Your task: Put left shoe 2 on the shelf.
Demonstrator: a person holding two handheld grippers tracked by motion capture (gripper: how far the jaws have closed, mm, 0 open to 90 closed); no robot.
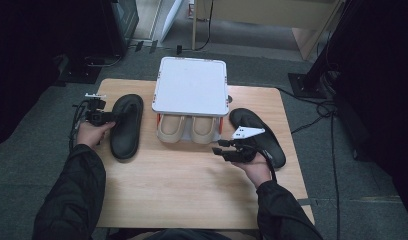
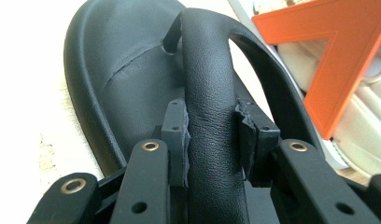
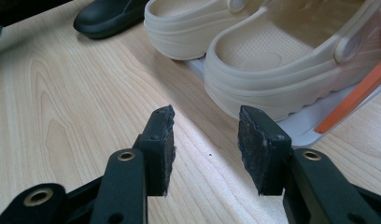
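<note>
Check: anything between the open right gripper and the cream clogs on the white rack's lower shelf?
Nothing visible. The right gripper faces the near cream foam clog across bare wooden tabletop. The orange strut stands beside that path, not across it.

The flat rectangular wooden table (image 1: 192,185) is pale tan with a light brown grain pattern. On its left lies a plain matte black rubber flip-flop sandal (image 1: 126,125) with a finely pebbled black strap. A matching black sandal (image 1: 257,135) lies on the right. At the far middle stands a white plastic shoe rack (image 1: 191,85) with a plain white top and bright orange side brackets. Under it sit two cream-beige foam clogs (image 1: 187,129), their footbeds finely dotted. The left gripper (image 2: 212,135) is black with brass-coloured rivets. The right gripper (image 3: 205,140) is black too, carrying a pale grey three-cornered plate. Both sleeves (image 1: 72,200) are black. The floor carpet (image 1: 37,130) is dark grey.
</note>
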